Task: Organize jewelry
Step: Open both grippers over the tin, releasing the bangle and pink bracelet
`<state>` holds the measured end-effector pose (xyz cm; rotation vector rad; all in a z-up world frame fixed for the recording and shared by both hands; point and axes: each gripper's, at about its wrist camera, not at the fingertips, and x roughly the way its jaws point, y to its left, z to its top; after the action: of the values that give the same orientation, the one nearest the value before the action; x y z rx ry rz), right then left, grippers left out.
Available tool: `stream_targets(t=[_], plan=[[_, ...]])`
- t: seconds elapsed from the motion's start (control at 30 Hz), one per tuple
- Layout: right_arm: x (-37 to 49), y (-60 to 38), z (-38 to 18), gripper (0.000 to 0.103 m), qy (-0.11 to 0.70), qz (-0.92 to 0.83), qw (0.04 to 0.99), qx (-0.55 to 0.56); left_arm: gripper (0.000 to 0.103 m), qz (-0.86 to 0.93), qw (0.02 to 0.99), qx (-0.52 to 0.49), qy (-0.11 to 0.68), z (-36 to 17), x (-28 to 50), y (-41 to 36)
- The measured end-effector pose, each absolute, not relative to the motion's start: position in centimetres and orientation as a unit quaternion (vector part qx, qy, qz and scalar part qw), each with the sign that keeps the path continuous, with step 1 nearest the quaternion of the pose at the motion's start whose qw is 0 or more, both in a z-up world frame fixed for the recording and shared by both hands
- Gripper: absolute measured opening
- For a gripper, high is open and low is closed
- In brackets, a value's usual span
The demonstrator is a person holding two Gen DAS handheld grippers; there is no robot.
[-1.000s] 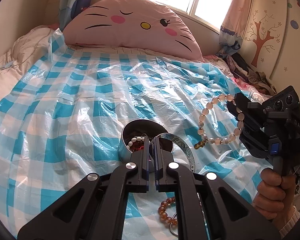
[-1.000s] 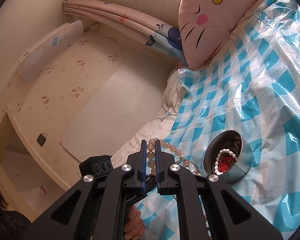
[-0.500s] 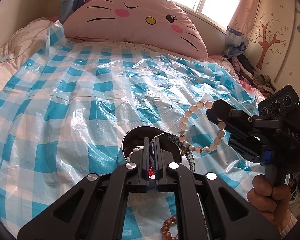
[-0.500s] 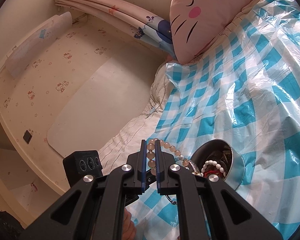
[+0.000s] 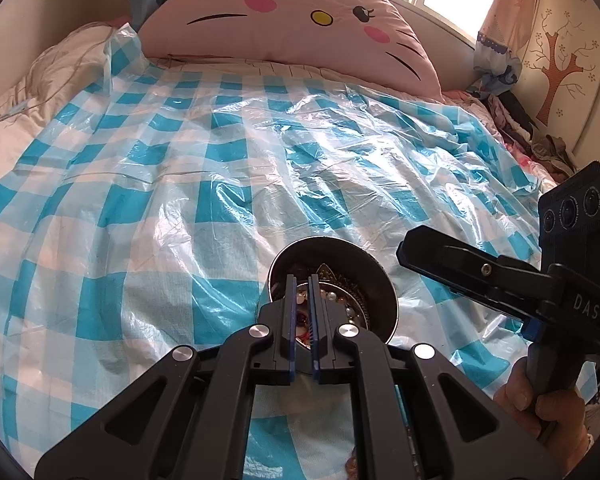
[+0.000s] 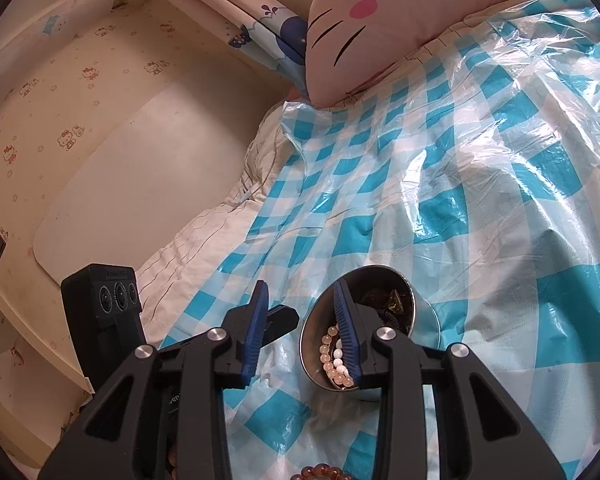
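Bedding and room fittings around the pink cat-face pillow (image 5: pixel 300 20)

A blue-checked plastic sheet (image 5: pixel 220 160) is spread below the pillow; a patterned curtain (image 6: pixel 260 16) is gathered beside it, and a tree decal (image 5: pixel 556 64) is seen to its right

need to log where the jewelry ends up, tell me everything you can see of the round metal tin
The round metal tin is a small, shiny, open cylinder with a dark inside and no lid in view. It sits on the blue-and-white checked plastic sheet over the bed. Inside lie a pale pink bead bracelet, white beads and darker pieces. The left hand-held gripper is at its near rim; the open right hand-held gripper hangs above.
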<state>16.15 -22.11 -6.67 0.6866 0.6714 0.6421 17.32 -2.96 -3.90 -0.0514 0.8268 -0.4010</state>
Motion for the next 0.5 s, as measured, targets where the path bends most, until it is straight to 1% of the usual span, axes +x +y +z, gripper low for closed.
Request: stream_targets(t=[0.03,0.1,0.13,0.17,0.2,0.27,0.33,0.4,0.47,0.5], plan=[[15.9,-22.1,-6.7,0.036,0.319,0.301,0.838,0.323,0.006,-0.193,0.896,-0.023,0.399,-3.8,17.0,-2.9],[15.2,-22.3,-6.4,0.041,0.321,0.295,0.842,0.318,0.007,-0.192,0.896,-0.017,0.4,-3.8,16.1,-2.6],[14.7,-22.4,-6.2,0.049,0.32,0.292,0.845,0.314,0.008,-0.192,0.895,-0.016,0.402,-3.8,15.5,-2.4],[14.1,-22.5,-5.9,0.055,0.319,0.288,0.848,0.31,0.012,-0.193,0.894,-0.015,0.405,-3.9,14.8,-2.2],[13.7,-22.6,-5.6,0.056,0.317,0.285,0.852,0.304,0.016,-0.193,0.892,-0.014,0.408,-4.1,14.2,-2.0],[12.8,-22.7,-5.0,0.056,0.316,0.277,0.859,0.291,0.021,-0.197,0.888,-0.011,0.415,-4.6,12.8,-1.6],[11.5,-22.7,-4.9,0.058,0.323,0.262,0.866,0.278,0.024,-0.2,0.885,-0.003,0.421,-5.0,11.4,-1.5],[9.9,-22.4,-5.3,0.058,0.343,0.238,0.874,0.25,0.029,-0.204,0.881,0.003,0.426,-5.4,9.9,-1.3],[8.5,-21.9,-6.2,0.059,0.375,0.209,0.88,0.205,0.031,-0.213,0.877,0.006,0.43,-5.6,8.4,-1.2],[8.0,-21.5,-6.8,0.059,0.392,0.196,0.881,0.178,0.035,-0.219,0.875,0.01,0.432,-5.7,7.7,-1.4]])
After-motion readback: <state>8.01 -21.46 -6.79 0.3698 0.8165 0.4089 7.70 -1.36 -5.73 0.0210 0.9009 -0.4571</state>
